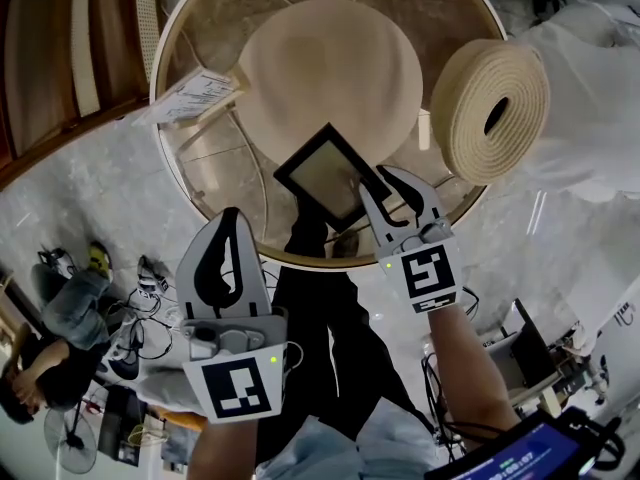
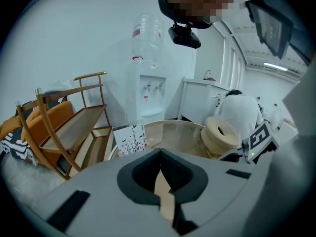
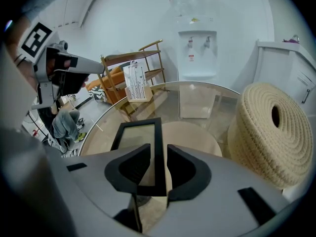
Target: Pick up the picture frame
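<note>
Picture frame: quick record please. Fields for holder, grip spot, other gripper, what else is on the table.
item: picture frame, black, tilted over the round glass table
holder: right gripper
grip spot: fingers shut on one side bar of the frame
contact with glass: cannot tell
left gripper: fingers together, nothing between them, near the table's rim
also there: rope roll, printed card

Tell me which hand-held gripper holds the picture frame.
The right hand-held gripper, jaws clamped on the edge of the black picture frame; the left hand-held gripper is shut and empty.
</note>
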